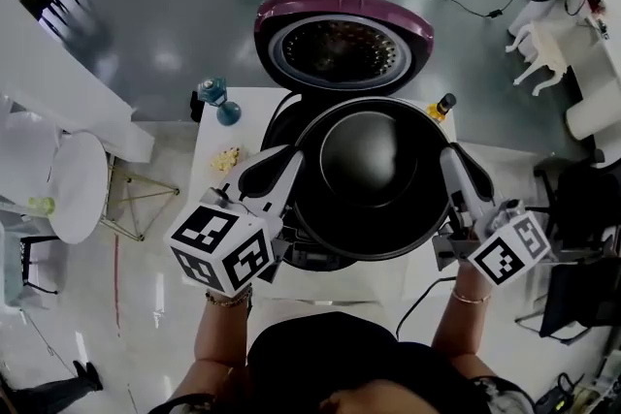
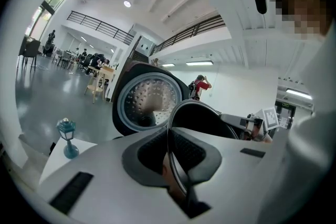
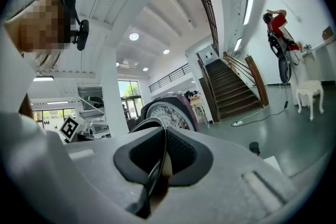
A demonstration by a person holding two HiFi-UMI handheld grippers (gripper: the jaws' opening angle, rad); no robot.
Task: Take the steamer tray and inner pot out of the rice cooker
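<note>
The dark inner pot [image 1: 369, 172] hangs over the rice cooker body [image 1: 281, 126], gripped at its rim from both sides. My left gripper [image 1: 289, 172] is shut on the left rim, and my right gripper [image 1: 452, 172] is shut on the right rim. In the left gripper view the thin rim [image 2: 176, 165] runs between the left gripper's [image 2: 170, 152] pads, with the pot [image 2: 205, 118] beyond. The right gripper [image 3: 163, 157] likewise pinches the rim [image 3: 155, 165]. The cooker's purple lid [image 1: 344, 39] stands open behind. No steamer tray is visible.
On the white table [image 1: 209, 199] stand a blue lantern ornament [image 1: 218, 99], a small yellow-capped bottle [image 1: 441, 107] and a yellowish scrap [image 1: 225, 158]. A round white side table [image 1: 78, 184] is at the left, white furniture [image 1: 543, 48] at the right.
</note>
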